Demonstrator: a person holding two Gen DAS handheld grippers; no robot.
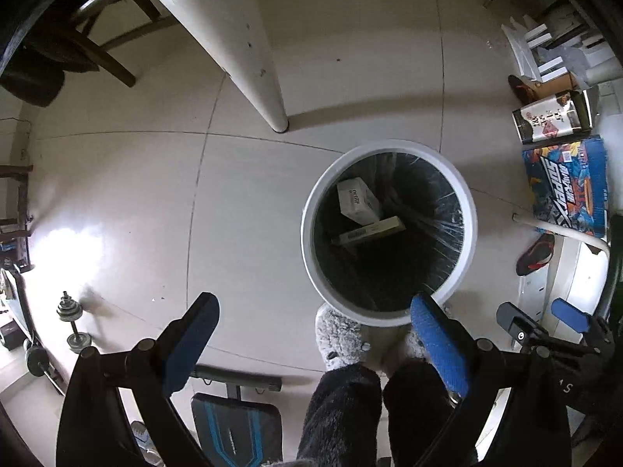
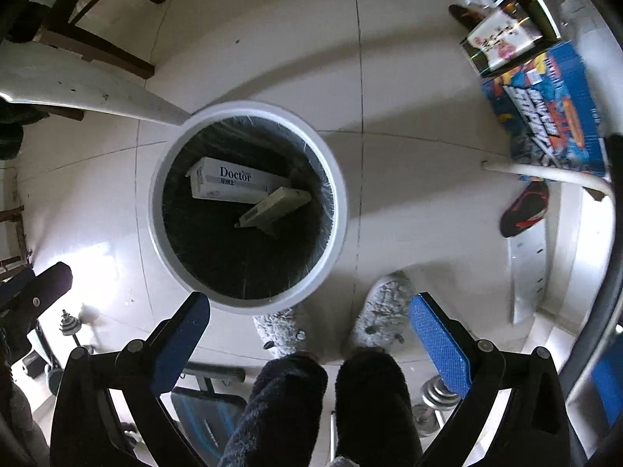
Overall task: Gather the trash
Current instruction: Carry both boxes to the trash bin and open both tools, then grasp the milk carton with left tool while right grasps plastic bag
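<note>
A round white trash bin [image 1: 307, 233] [image 2: 156, 210] with a black liner stands on the tiled floor below both grippers. Inside it lie a white box [image 1: 356, 198] [image 2: 229, 185] printed "Doctor" and a long beige box [image 1: 370, 231] [image 2: 276, 204] leaning across it. My left gripper [image 1: 313, 307] points down beside the bin's near rim, open, with nothing between its blue pads. My right gripper [image 2: 309, 307] [image 1: 539, 317] hangs open and empty too, near the rim. At the left edge of the right wrist view shows one of the left gripper's fingers [image 2: 54, 278].
A person's legs in dark fuzzy trousers [image 2: 370, 397] and grey slippers [image 1: 338, 334] stand by the bin. A white table leg [image 1: 241, 50], a wooden chair [image 1: 97, 39], a blue printed box [image 1: 568, 186], a red-black shoe [image 2: 523, 210], dumbbells [image 1: 72, 323] and a bench [image 1: 237, 424] surround it.
</note>
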